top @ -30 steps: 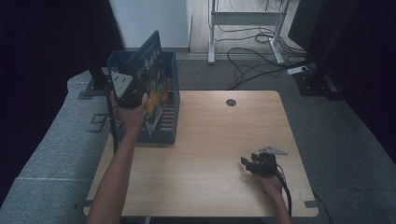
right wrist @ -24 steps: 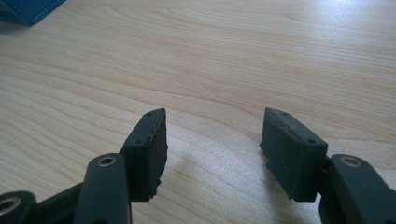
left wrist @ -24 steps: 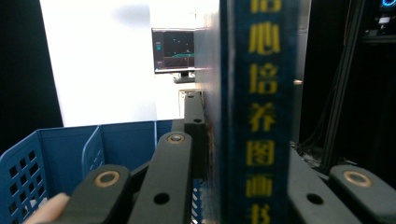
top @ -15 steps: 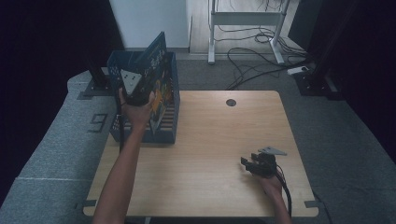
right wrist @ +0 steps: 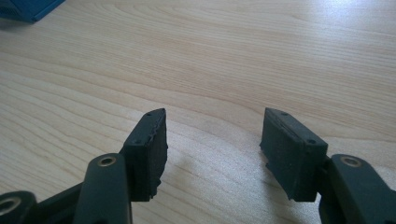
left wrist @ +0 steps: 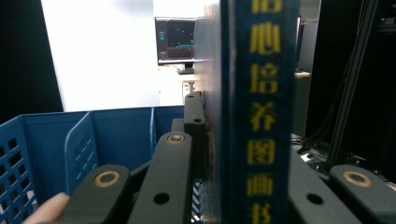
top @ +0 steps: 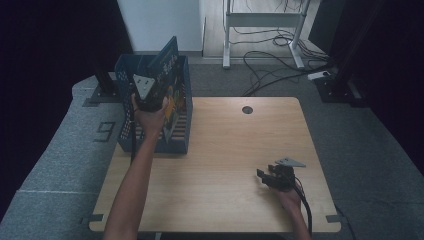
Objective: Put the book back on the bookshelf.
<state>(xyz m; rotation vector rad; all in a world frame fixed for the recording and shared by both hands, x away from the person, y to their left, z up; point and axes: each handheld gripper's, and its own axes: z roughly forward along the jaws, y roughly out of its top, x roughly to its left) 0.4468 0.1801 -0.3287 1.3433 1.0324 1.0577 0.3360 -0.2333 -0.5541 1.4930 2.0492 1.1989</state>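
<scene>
Book [left wrist: 259,112] lower into blue crate [top: 131,135]; dark-blue spine, yellow characters.

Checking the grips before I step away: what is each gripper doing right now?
Left gripper: closed on a blue book, held over the blue crate.
Right gripper: open, holding nothing, over the table.

A lab: dark curtains, a lit monitor [left wrist: 176,39] and loose floor cables [top: 272,50] surround the wooden table [top: 225,145].
</scene>
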